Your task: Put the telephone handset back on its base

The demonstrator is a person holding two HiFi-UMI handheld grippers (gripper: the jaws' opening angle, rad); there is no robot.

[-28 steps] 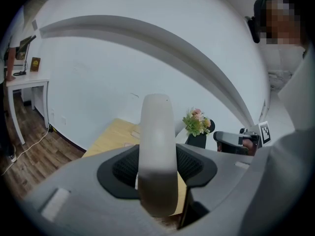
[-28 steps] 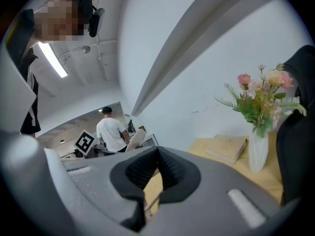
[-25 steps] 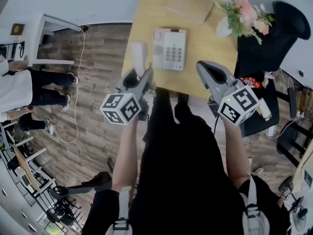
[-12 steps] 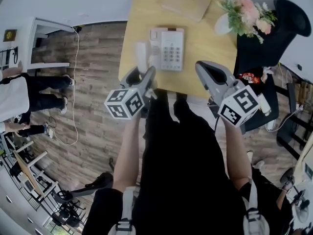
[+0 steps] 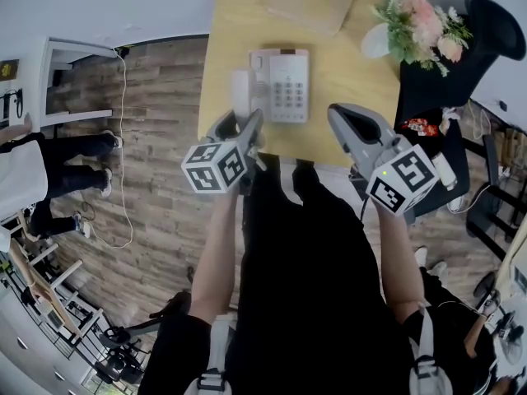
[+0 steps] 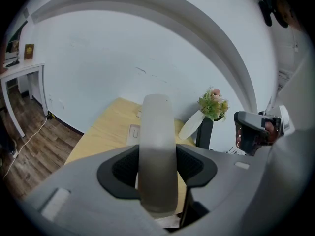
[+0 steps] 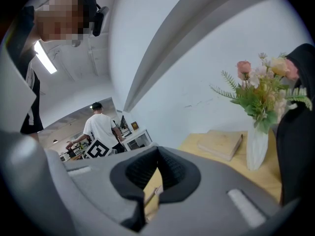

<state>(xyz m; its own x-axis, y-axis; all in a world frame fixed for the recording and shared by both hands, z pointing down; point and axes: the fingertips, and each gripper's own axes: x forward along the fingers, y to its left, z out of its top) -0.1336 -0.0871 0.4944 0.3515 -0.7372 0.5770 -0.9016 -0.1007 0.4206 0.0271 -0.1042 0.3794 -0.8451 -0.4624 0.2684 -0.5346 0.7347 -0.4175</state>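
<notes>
1. The left claw (image 6: 157, 168) was shut tight on the white telephone handset (image 6: 156, 132). The handset stood up straight between the two jaws.
2. In the head view, the handset was right at the left side of the telephone base (image 5: 286, 85). It was not clear if it touched the base.
3. The base sat on the wooden bench (image 5: 346, 68), buttons facing up.
4. The right claw (image 7: 156, 154) held nothing, and its jaws met at the tips.
5. That claw hung by the near edge of the bench, to the right of the base and apart from it.
6. A vase of flowers (image 5: 416, 25) stood at the far right of the bench.
7. A flat tan box (image 5: 309, 2) lay at the far side.
</notes>
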